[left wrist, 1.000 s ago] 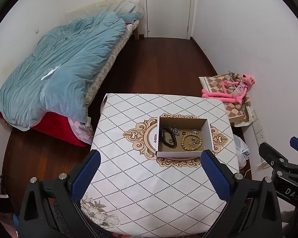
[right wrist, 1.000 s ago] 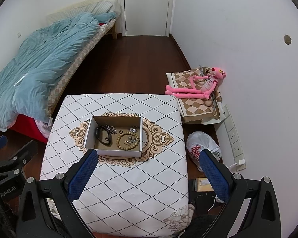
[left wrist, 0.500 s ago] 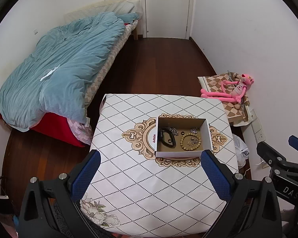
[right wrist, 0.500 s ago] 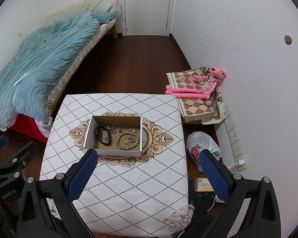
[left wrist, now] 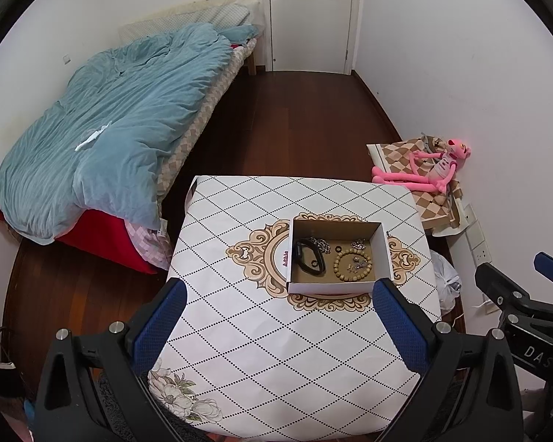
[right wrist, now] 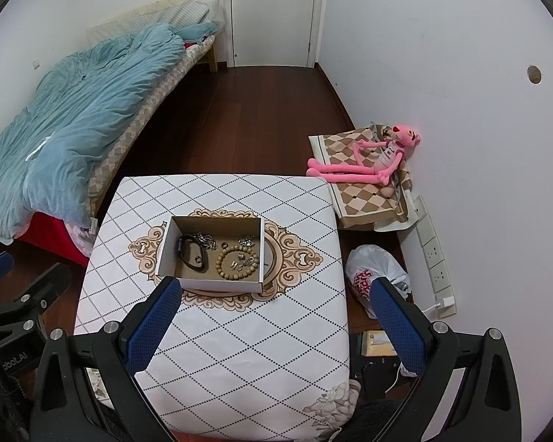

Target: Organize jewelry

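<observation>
Square table (left wrist: 261, 331) with white diamond-pattern cover and beige central medallion, open cardboard box (left wrist: 337, 287) resting directly on medallion, ahead of both grippers' fingertips, no other items on cover

Left gripper (left wrist: 276, 313) jaws spread wide, nothing between the blue pads (left wrist: 158, 322). Right gripper (right wrist: 274, 311) equally wide apart, empty. Both held high, angled downward.

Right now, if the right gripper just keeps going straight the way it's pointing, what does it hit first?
Probably the tablecloth just short of the cardboard box. The right gripper is open and aims down at the table, with nothing between its fingers. Depth is hard to judge, so it might clip the box's near wall.
</observation>
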